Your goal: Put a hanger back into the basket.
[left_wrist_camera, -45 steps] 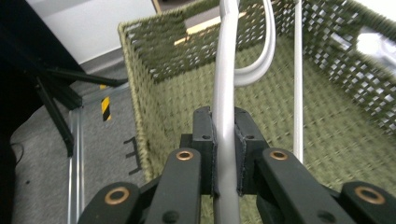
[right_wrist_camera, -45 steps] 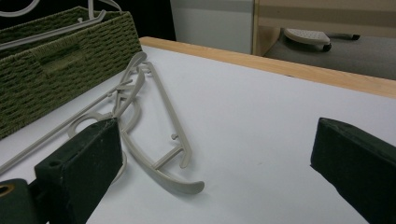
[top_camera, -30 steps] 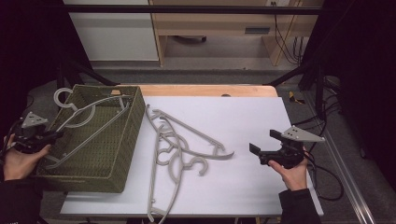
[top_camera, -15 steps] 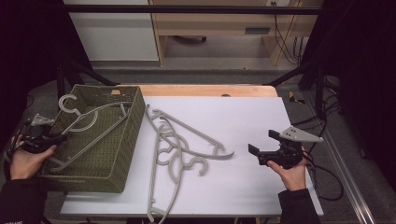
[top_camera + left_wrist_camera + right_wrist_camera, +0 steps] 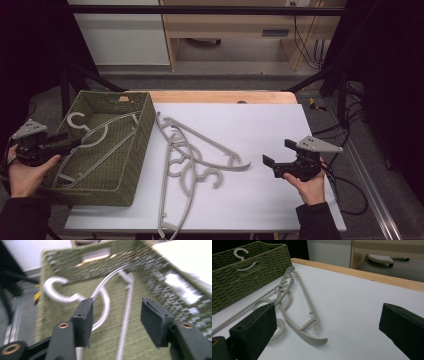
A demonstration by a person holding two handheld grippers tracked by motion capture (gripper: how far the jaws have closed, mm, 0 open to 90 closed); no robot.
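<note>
A green woven basket point(image 5: 144, 131) point(image 5: 100, 261) point(image 5: 234, 277) stands on the left of the white table top point(image 5: 260, 125). Grey plastic hangers point(image 5: 102, 134) point(image 5: 53, 290) lie inside it. My left gripper point(image 5: 67, 143) point(image 5: 117, 312) reaches over the basket's left rim. Its jaws have just been opening, and a hanger's neck and bar show in the gap without being pressed. Several more grey hangers point(image 5: 186, 155) point(image 5: 295, 296) lie tangled on the table beside the basket. My right gripper point(image 5: 278, 153) point(image 5: 328, 317) is open at the right, pointing at that pile with nothing between its pads.
A wooden strip point(image 5: 225, 96) runs along the table's far edge. Beyond it the floor holds a white cabinet point(image 5: 120, 35) and a wooden shelf unit point(image 5: 235, 30). Dark frame bars and cables point(image 5: 345, 130) run along the right side.
The left gripper's jaws have opened and let go of the hanger. The hanger's hook, earlier raised near the basket's far left rim, now lies lower inside the basket. The right gripper has not moved.
</note>
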